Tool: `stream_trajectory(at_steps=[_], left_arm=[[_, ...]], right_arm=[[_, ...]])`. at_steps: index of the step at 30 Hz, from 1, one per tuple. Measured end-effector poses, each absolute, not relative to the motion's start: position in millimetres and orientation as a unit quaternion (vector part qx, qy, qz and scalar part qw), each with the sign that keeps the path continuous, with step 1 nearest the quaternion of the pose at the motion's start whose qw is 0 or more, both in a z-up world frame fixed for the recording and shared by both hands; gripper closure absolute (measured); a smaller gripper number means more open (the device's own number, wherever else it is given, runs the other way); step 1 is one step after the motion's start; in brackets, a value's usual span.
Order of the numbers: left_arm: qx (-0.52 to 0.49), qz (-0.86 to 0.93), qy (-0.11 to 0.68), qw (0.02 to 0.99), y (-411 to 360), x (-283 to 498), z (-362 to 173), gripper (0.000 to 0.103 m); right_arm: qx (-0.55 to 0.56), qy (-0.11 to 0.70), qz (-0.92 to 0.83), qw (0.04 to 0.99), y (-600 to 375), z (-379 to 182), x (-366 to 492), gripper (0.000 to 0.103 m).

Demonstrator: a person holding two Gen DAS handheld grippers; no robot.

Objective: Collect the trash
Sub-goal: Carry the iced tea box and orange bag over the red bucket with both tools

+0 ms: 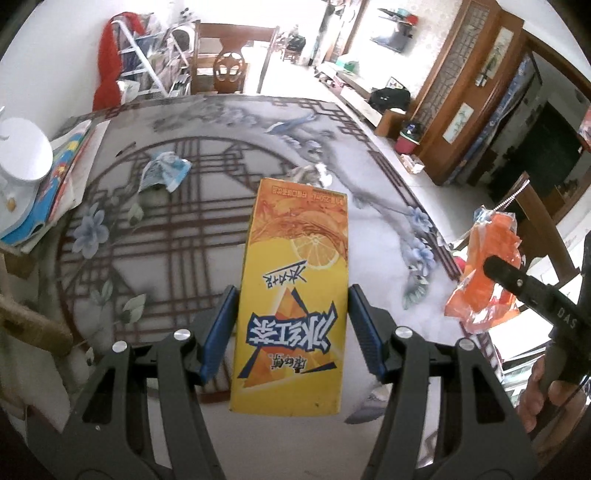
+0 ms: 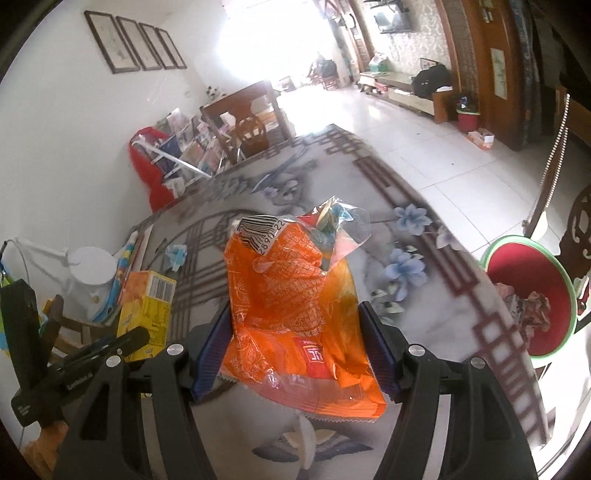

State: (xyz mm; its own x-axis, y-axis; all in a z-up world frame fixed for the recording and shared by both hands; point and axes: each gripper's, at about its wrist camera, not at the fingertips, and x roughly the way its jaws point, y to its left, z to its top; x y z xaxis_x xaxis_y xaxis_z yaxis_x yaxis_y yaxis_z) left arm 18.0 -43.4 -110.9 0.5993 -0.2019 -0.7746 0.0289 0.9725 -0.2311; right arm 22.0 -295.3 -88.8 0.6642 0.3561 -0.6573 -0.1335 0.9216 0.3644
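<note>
Yellow iced-tea carton (image 1: 291, 295) sits clamped in our left gripper (image 1: 291, 332) above the table (image 1: 166, 229); our right gripper (image 2: 295, 347) pinches the orange snack wrapper (image 2: 291, 306) near the right edge.

A home's living room: dining table (image 1: 229, 122), wooden chairs (image 1: 231, 72), wall-mounted television (image 2: 392, 16).

the drink carton (image 1: 291, 295) is yellow fading to orange, printed with a lemon slice and bold blue-and-white lettering. the snack wrapper (image 2: 295, 314) is bright orange with fine white print, a clear end and a black-and-white barcode patch. the surface (image 1: 177, 229) is pale grey-white, patterned with dark brown lattice lines and blue flowers. the crumpled packet (image 1: 166, 171) is light blue and white. the bin (image 2: 532, 295) is red inside with a green rim. both gripper pads (image 1: 221, 332) are dark blue on black frames.
</note>
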Motion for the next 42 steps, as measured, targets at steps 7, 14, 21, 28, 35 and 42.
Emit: stream_trajectory(at_steps=[7, 14, 21, 28, 35, 42], left_arm=[[-0.087, -0.072, 0.437, 0.892, -71, 20, -104, 0.045], [-0.079, -0.074, 0.435, 0.894, -103, 27, -100, 0.045], [-0.081, -0.078, 0.430, 0.896, -138, 36, -96, 0.045], [-0.078, -0.090, 0.421, 0.899, -183, 49, -88, 0.045], [-0.058, -0.113, 0.416, 0.900, -232, 61, -79, 0.045], [-0.032, -0.150, 0.410, 0.899, -283, 70, -70, 0.045]], right_arm=[[0.156, 0.385, 0.126, 0.901, -319, -93, 20, 0.038], [0.153, 0.389, 0.124, 0.900, -345, -96, 24, 0.038], [0.157, 0.385, 0.122, 0.902, -380, -92, 34, 0.037], [0.157, 0.376, 0.114, 0.906, -419, -87, 39, 0.036], [0.176, 0.370, 0.092, 0.908, -468, -90, 41, 0.036], [0.199, 0.364, 0.056, 0.908, -516, -94, 36, 0.036]])
